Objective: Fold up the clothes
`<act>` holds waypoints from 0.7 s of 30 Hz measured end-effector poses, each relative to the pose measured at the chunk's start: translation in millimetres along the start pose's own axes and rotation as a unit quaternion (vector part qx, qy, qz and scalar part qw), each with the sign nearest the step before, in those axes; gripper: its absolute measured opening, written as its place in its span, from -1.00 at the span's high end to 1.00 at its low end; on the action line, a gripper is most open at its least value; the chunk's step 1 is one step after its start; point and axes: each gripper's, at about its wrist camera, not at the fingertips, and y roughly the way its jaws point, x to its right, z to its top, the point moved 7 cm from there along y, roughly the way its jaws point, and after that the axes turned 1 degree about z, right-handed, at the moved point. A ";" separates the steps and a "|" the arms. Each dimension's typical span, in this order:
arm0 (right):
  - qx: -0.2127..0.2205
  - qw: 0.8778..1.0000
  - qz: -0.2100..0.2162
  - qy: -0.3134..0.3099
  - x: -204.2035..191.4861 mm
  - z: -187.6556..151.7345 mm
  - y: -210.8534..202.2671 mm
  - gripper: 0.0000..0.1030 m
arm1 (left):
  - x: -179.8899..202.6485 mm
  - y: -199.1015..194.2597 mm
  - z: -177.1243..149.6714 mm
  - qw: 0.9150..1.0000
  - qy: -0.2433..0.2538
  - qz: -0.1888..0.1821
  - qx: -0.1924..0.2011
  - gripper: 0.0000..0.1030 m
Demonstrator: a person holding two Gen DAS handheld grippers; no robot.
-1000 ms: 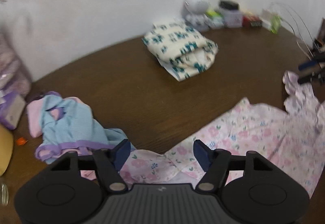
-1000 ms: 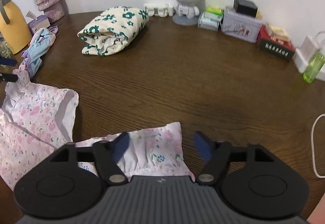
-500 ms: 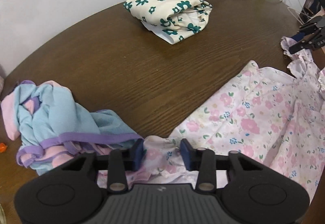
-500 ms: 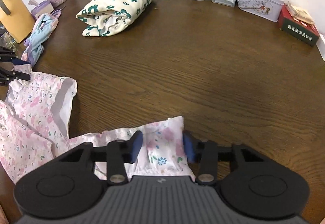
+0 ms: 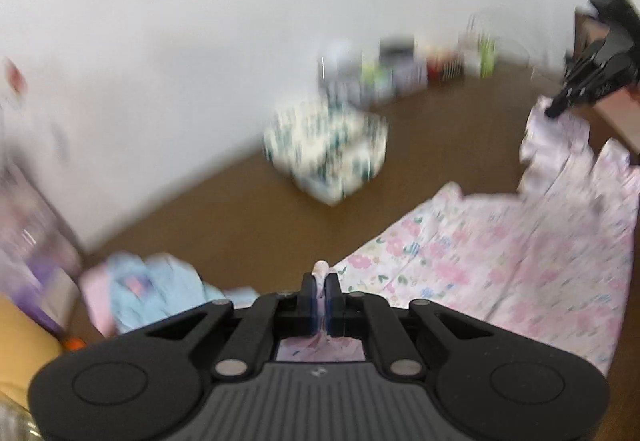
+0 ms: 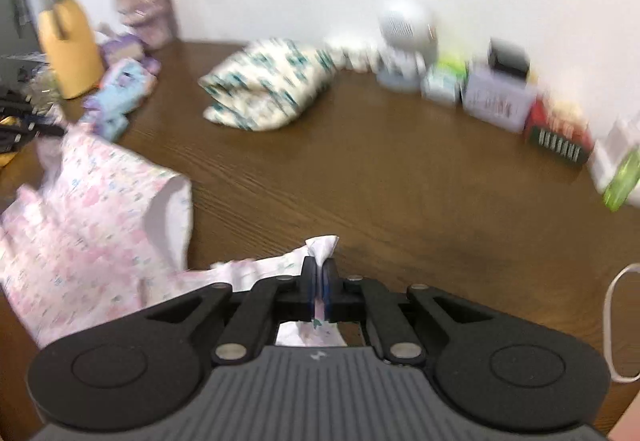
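A pink floral garment [image 5: 500, 249] lies spread on the brown table [image 5: 240, 209]. My left gripper [image 5: 320, 283] is shut on one edge of it, with a tuft of cloth poking out between the fingers. My right gripper [image 6: 319, 267] is shut on another edge of the same garment [image 6: 92, 209] and also shows at the far right of the left wrist view [image 5: 592, 81], lifting the cloth. Both views are blurred by motion.
A folded cream garment with green flowers [image 5: 328, 149] [image 6: 268, 85] lies mid-table. A crumpled blue and purple garment [image 5: 152, 289] [image 6: 120, 93] sits at the left. Boxes, a white robot figure [image 6: 404, 37] and a yellow vase [image 6: 68, 45] line the wall side. A white cable [image 6: 616, 321] lies at the right.
Both grippers have shut fully on the pink garment's edges and lifted, raising the cloth off the table. The views now tilt up toward the wall.
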 end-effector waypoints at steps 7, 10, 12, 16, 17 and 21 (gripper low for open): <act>0.062 0.992 -0.018 -0.111 -48.3 -49.2 -63.0 0.95 | 68.7 -75.9 -52.6 0.995 0.061 0.040 0.060 0.94; 0.051 0.989 -0.020 -0.137 -58.0 -77.9 -65.4 0.95 | 84.1 -76.7 -78.7 0.998 0.049 0.034 0.032 0.94; 0.040 0.987 -0.028 -0.152 -61.0 -95.9 -63.6 0.95 | 89.3 -74.4 -85.9 0.998 0.042 0.031 0.021 0.94; 0.016 0.983 -0.039 -0.177 -66.8 -120.7 -57.2 0.95 | 95.7 -72.1 -96.5 0.999 0.033 0.026 0.006 0.93; 0.011 0.981 -0.048 -0.186 -68.0 -124.7 -55.5 0.95 | 96.5 -71.0 -98.7 0.999 0.033 0.026 -0.001 0.93; -0.001 0.977 -0.067 -0.201 -67.6 -134.8 -50.4 0.95 | 98.3 -67.9 -109.4 0.999 0.033 0.032 -0.029 0.93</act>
